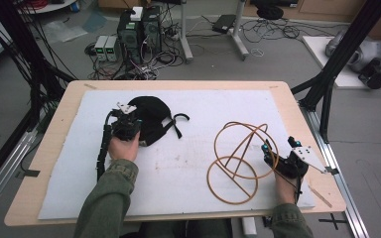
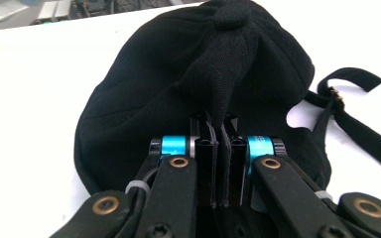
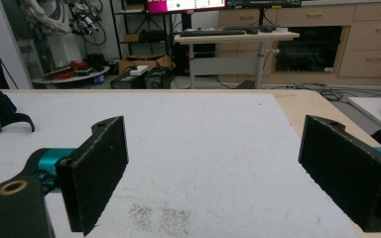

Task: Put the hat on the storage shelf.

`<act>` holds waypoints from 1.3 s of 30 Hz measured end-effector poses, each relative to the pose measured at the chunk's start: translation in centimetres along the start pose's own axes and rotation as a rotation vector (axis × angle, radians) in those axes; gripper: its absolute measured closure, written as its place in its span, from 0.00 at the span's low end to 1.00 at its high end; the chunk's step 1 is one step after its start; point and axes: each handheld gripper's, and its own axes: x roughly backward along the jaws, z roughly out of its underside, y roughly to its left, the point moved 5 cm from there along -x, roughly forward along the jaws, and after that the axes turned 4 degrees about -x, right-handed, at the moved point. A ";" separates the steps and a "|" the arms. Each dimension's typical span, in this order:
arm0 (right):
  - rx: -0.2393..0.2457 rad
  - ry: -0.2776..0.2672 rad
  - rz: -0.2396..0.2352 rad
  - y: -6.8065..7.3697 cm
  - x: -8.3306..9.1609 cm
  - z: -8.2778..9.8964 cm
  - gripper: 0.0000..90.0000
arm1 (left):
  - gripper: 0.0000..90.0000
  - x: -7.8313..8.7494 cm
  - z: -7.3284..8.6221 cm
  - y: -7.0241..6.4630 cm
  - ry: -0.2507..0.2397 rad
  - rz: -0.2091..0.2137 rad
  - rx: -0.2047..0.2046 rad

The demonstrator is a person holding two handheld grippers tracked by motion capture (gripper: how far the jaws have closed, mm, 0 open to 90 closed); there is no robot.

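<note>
High view: I am looking down on a wooden table (image 1: 54,129) carrying a white foam sheet (image 1: 178,163). A black cap (image 1: 151,116) is lying on the far left part of the sheet, its strap (image 1: 177,124) trailing to the right. A wire frame of tan hoops (image 1: 238,158) is sitting on the right half of the sheet, well apart from the cap.

My left gripper (image 1: 126,124) is sitting at the near edge of the cap. In the left gripper view its jaws are clenching a raised fold of the cap's black fabric (image 2: 218,84), pulled up into a ridge between the pads; the rest of the cap (image 2: 144,99) is spreading over the white sheet beyond, and the strap (image 2: 357,129) with a small brass buckle is lying to the right.

My right gripper (image 1: 278,156) is resting just beside the right side of the wire frame; I cannot tell whether they are touching. In the right gripper view its jaws are standing wide apart, released, with only bare sheet (image 3: 213,148) between them.

I am reading no brands, labels or legible writing; a monitor (image 3: 186,5) in the far background is too blurred.
</note>
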 end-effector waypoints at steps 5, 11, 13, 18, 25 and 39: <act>0.002 -0.001 0.004 -0.1 0.0 0.0 0.12 | 0.97 0.3 -0.1 0.1 -0.028 0.031 -0.018; 0.004 -0.001 0.001 -0.1 0.0 0.0 0.12 | 0.97 0.9 -0.8 -0.6 -0.101 0.071 -0.069; 0.003 0.001 0.003 -0.1 0.0 0.0 0.12 | 0.97 1.1 -0.9 -0.7 -0.108 0.081 -0.073; 0.001 0.001 0.005 -0.1 0.0 0.0 0.12 | 0.97 2.2 -1.5 -0.8 -0.170 0.110 -0.046; 0.003 0.001 0.010 -0.1 0.1 0.1 0.12 | 0.97 4.7 -1.9 -1.4 -0.263 0.159 -0.048; 0.021 -0.001 0.009 0.1 0.0 0.1 0.12 | 0.97 9.0 -3.7 0.4 -0.508 0.202 0.076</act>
